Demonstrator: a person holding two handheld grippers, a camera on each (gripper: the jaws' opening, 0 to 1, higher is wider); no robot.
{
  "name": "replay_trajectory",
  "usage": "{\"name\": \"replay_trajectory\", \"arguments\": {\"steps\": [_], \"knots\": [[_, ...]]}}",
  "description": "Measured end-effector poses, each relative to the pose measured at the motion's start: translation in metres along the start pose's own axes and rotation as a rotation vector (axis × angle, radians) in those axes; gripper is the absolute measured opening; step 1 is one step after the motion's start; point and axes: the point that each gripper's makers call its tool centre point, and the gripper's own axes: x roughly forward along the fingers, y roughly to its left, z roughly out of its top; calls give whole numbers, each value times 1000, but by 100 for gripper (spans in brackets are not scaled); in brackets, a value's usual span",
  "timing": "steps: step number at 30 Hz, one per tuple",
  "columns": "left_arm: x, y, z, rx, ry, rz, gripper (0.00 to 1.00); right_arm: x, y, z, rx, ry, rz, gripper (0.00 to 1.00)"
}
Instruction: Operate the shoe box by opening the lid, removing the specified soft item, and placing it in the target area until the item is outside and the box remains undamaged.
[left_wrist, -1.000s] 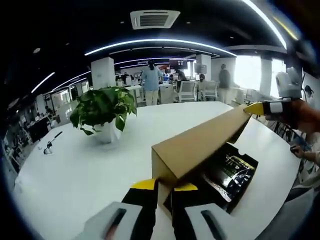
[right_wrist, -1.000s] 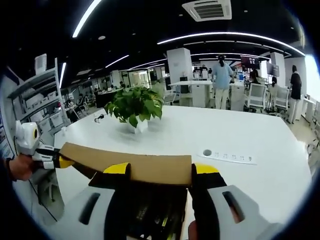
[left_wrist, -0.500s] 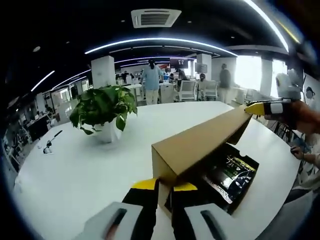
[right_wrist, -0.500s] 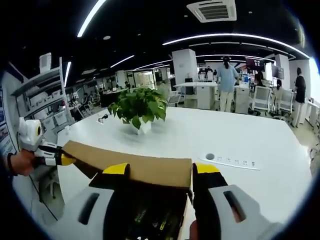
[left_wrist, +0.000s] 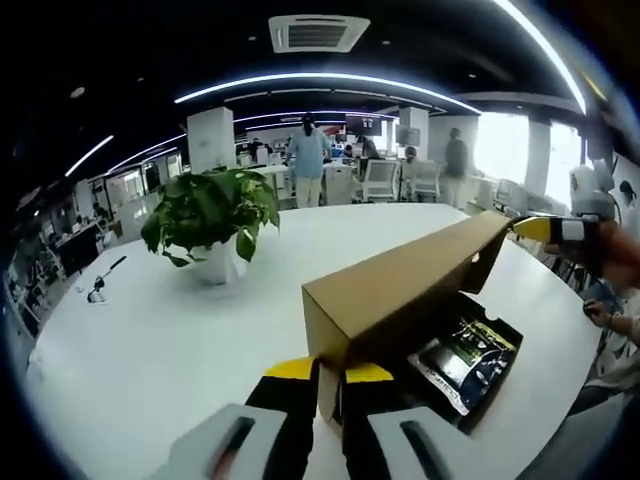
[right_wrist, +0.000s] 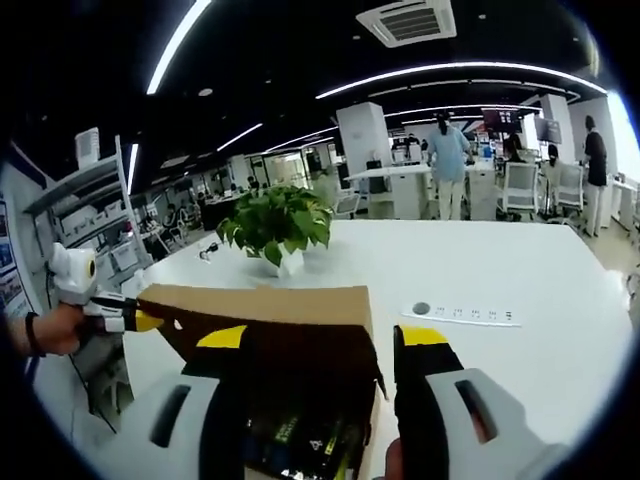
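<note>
The brown cardboard lid (left_wrist: 400, 290) of the shoe box (left_wrist: 512, 345) stands raised on the white table. My left gripper (left_wrist: 330, 372) is shut on the lid's near corner edge, its yellow-tipped jaws close together. In the right gripper view the same left gripper (right_wrist: 140, 320) holds the lid (right_wrist: 260, 300) at its far left corner. My right gripper (right_wrist: 325, 338) is open, jaws wide apart beneath the lid's other end; it appears at that end (left_wrist: 540, 228) beside the corner. A dark packet with green and yellow print (left_wrist: 470, 350) (right_wrist: 300, 440) lies inside the box.
A potted green plant (left_wrist: 210, 215) (right_wrist: 275, 225) stands on the white table (left_wrist: 150, 340) behind the box. A white power strip (right_wrist: 460, 315) lies to the right. A small black object (left_wrist: 100, 285) sits far left. People (left_wrist: 308, 165) and chairs are beyond the table.
The lid has tilted up further, baring more of the box's inside. In the right gripper view its right corner has come away from the right jaw.
</note>
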Motion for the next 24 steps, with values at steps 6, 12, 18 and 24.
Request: {"name": "replay_trajectory", "arguments": {"steps": [6, 12, 18, 24], "knots": [[3, 2, 2, 4, 3, 1, 6, 6, -10, -20, 29, 40, -19, 50], [4, 3, 2, 1, -1, 0, 6, 19, -19, -27, 33, 59, -50, 42], [4, 4, 2, -8, -4, -2, 7, 31, -31, -33, 44, 72, -103, 26], [6, 6, 4, -10, -9, 0, 6, 43, -50, -33, 66, 65, -133, 6]]}}
